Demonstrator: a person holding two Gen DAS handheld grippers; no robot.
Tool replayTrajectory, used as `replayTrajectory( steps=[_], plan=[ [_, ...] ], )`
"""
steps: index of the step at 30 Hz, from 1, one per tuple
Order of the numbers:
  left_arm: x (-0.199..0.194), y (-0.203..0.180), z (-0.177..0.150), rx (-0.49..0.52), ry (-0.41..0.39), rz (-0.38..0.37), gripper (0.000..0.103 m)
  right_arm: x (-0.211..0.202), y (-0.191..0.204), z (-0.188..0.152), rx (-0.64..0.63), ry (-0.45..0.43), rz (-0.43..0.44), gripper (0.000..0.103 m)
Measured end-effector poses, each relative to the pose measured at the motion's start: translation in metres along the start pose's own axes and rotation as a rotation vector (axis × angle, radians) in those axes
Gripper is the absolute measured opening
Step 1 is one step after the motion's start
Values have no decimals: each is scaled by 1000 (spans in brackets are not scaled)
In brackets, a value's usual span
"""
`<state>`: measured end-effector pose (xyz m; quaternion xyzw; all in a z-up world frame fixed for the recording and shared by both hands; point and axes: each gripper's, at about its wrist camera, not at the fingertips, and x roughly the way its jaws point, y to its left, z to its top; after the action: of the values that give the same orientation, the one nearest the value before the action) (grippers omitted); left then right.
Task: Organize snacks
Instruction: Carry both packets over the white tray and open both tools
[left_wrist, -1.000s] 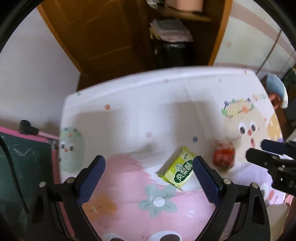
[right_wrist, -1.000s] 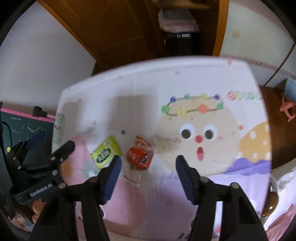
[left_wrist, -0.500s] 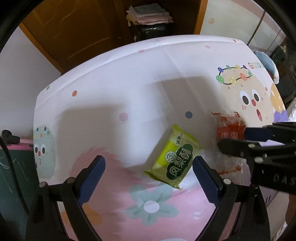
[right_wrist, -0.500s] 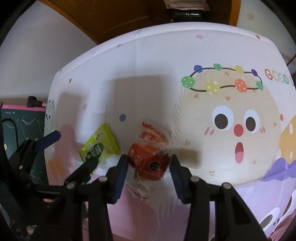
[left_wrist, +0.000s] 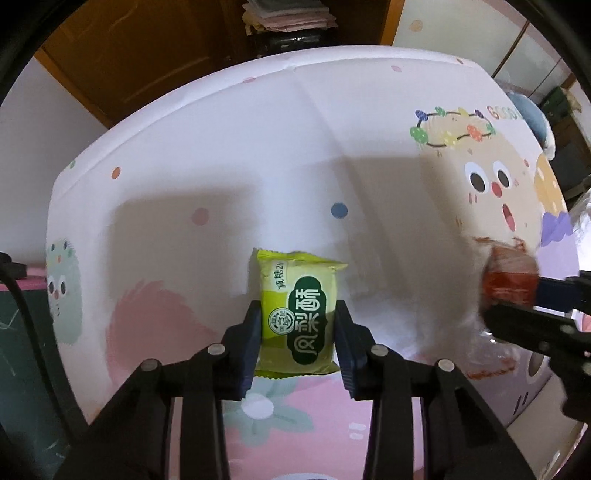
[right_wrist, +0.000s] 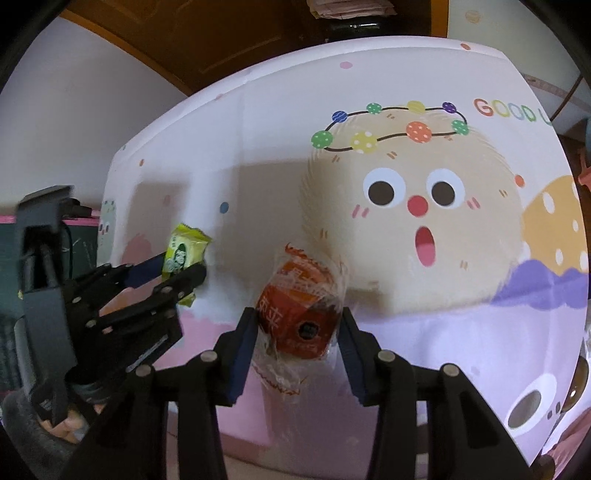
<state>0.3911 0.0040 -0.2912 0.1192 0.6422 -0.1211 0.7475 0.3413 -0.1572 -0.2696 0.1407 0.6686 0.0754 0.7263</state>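
A yellow-green snack packet (left_wrist: 298, 314) sits between the blue pads of my left gripper (left_wrist: 298, 332), which is shut on its sides; in the right wrist view the packet (right_wrist: 183, 252) is held above the table. A red snack in clear wrapping (right_wrist: 301, 314) is clamped between the pads of my right gripper (right_wrist: 298, 334). In the left wrist view the red snack (left_wrist: 511, 277) shows blurred at the far right, at the tips of the right gripper (left_wrist: 524, 295).
The table carries a cartoon-print cloth (right_wrist: 424, 192) in white, pink and beige. A brown wooden cabinet (left_wrist: 155, 48) stands behind it with stacked papers (left_wrist: 288, 14). A dark chalkboard with a pink frame (left_wrist: 14, 332) is at the left edge.
Both grippers dropped toward the table and closed. The left one took hold of the yellow-green packet and the right one of the red snack; the packet now points straight ahead.
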Motion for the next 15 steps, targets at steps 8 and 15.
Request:
replayTrajectory(
  steps=[8, 15],
  plan=[
    [-58, 4, -27, -54, -64, 18, 35, -48, 9, -23, -41, -56, 56, 43],
    [-144, 13, -66, -104, -146, 41, 35, -106, 15, -62, -101, -125, 113, 43]
  ],
)
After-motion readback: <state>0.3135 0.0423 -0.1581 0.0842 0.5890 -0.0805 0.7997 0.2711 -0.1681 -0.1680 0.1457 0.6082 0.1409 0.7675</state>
